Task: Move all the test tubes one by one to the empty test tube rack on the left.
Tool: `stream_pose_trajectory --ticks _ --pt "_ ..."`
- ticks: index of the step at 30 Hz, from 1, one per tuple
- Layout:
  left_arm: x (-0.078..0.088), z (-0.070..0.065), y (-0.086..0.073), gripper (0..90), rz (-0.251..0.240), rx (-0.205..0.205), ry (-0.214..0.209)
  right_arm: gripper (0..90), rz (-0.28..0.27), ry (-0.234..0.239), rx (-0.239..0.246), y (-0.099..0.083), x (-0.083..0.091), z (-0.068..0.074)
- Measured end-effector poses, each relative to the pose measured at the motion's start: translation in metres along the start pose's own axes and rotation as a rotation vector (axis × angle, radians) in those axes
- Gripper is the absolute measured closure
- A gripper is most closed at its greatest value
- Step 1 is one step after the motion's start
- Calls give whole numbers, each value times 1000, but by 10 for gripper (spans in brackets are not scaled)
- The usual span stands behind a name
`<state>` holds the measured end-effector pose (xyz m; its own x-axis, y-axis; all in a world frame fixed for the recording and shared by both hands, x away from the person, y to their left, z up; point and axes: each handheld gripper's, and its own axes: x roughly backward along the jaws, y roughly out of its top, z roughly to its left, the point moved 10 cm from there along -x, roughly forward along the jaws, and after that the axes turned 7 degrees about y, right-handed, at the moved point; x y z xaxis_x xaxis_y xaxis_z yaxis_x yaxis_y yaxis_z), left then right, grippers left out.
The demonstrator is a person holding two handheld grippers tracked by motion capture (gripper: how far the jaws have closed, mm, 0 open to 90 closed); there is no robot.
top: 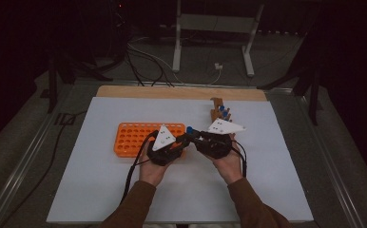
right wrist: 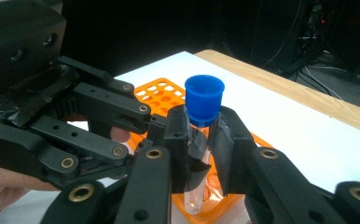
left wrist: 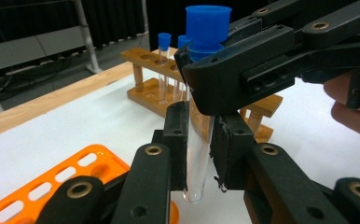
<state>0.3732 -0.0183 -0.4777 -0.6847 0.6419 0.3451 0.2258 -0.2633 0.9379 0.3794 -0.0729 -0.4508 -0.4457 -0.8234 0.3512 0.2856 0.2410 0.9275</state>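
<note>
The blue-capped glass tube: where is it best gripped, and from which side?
Grip the clear wall of the tube just under its blue cap, coming in level from the side. It stands upright, and the wider cap would stop it slipping down through the pads.

You will find no legible text, label, brand, number or sign on any surface near the orange rack (top: 139, 137).

Orange rack (top: 141, 137) close left of tools; wooden rack (top: 219, 113) just behind; white mat (top: 267, 190) open right, front.
</note>
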Motion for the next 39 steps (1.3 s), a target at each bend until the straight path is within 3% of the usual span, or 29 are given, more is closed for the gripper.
stream_pose_trajectory --ticks 2,3,5,6,7,8,10,11,13,19,30,39 --pt "-1 1 0 778 1 4 5 701 -9 -5 -1 1 1 -1" --pt "-1 3 -1 779 4 5 7 606 -31 0 -14 3 4 -3" --pt "-1 4 -2 780 9 4 12 558 -36 -6 -22 4 6 -5" --pt "-1 6 -3 780 12 2 17 467 -43 -11 -30 4 10 -8" --pt "-1 7 -3 780 12 4 21 467 -43 -11 -30 4 10 -8" --pt "0 8 -3 780 12 4 24 376 -42 -36 -22 4 13 -12" --pt "0 11 -2 780 9 12 29 312 -34 -80 -19 2 17 -18" --pt "0 12 -2 780 8 16 32 312 -34 -80 -19 2 17 -18" --pt "-1 14 -3 780 12 16 37 202 -32 -137 -19 0 24 -26" --pt "-3 19 -8 780 20 17 51 64 -28 -211 -24 -6 36 -40" --pt "-8 26 -13 780 10 40 71 11 -39 -269 -54 -19 60 -59" --pt "-14 27 -23 780 33 41 77 12 -54 -311 -73 -26 78 -72"
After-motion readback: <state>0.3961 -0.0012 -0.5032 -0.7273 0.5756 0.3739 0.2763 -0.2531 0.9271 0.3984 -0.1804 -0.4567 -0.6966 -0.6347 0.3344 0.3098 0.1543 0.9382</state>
